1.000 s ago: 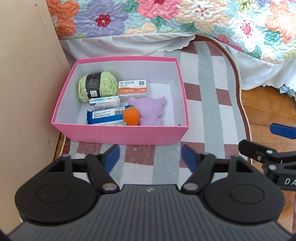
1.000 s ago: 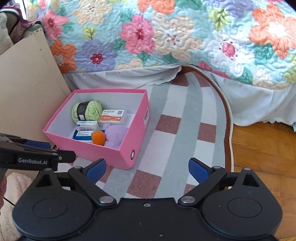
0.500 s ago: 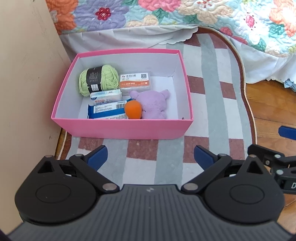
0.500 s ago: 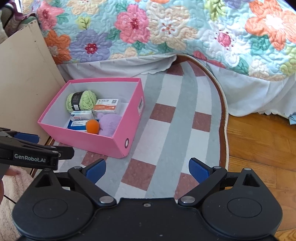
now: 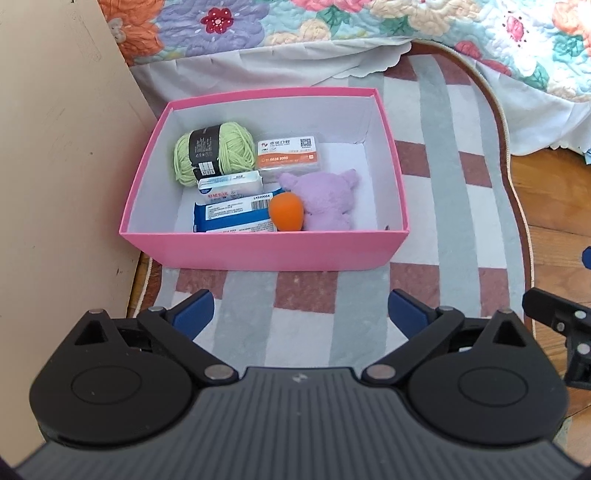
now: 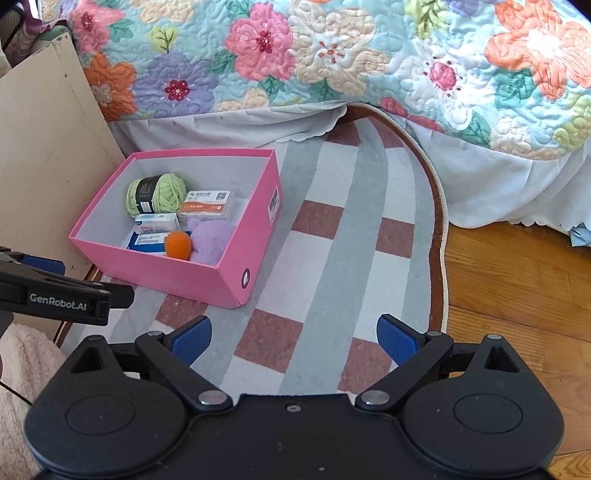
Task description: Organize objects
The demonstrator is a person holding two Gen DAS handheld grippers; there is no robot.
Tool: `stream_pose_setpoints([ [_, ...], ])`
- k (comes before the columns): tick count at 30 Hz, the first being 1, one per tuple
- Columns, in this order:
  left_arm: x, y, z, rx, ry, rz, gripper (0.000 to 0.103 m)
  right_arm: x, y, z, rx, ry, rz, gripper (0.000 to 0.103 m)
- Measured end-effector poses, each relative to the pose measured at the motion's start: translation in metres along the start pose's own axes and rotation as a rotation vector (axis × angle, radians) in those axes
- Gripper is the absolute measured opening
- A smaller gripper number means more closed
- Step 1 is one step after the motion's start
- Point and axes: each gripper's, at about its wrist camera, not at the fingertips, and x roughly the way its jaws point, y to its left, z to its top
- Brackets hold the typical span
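Six things already sit in the pink box (image 5: pixel 264 254), both tongs released and empty.
Left tongs (image 5: pixel 299 314) hover at its 6 o'clock, right tongs (image 6: pixel 293 336) over the rug (image 6: pixel 332 258); I'd say just back off without bumping the box.

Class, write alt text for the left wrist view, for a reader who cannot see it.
An open pink box on a striped rug holds green yarn, an orange ball, a purple plush toy and some small packets. The left gripper hangs open and empty in the foreground, its blue fingers apart, with a floral bedspread behind.
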Motion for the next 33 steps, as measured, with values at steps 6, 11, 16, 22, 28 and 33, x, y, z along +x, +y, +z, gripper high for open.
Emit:
stream_pose_setpoints([
  [6,0.002,0.0,0.0,0.003,0.018,0.01,0.102,0.002,0.0,0.0,-0.011,0.033,0.02,0.098],
  [11,0.001,0.001,0.0,-0.012,0.009,-0.023,0.102,0.006,-0.003,0.002,0.004,0.052,-0.008,0.098],
  [16,0.0,-0.001,0.001,-0.01,0.007,-0.019,0.102,0.007,-0.009,0.002,0.017,0.06,-0.028,0.098],
  [22,-0.001,-0.001,0.0,-0.002,0.011,-0.01,0.102,0.006,-0.013,0.002,0.019,0.064,-0.04,0.098],
  [28,-0.001,-0.002,0.0,-0.004,0.014,-0.022,0.102,0.005,-0.012,0.003,0.009,0.063,-0.032,0.098],
  [33,0.002,-0.001,-0.001,-0.011,0.004,-0.015,0.102,0.007,-0.012,0.003,0.015,0.069,-0.029,0.098],
])
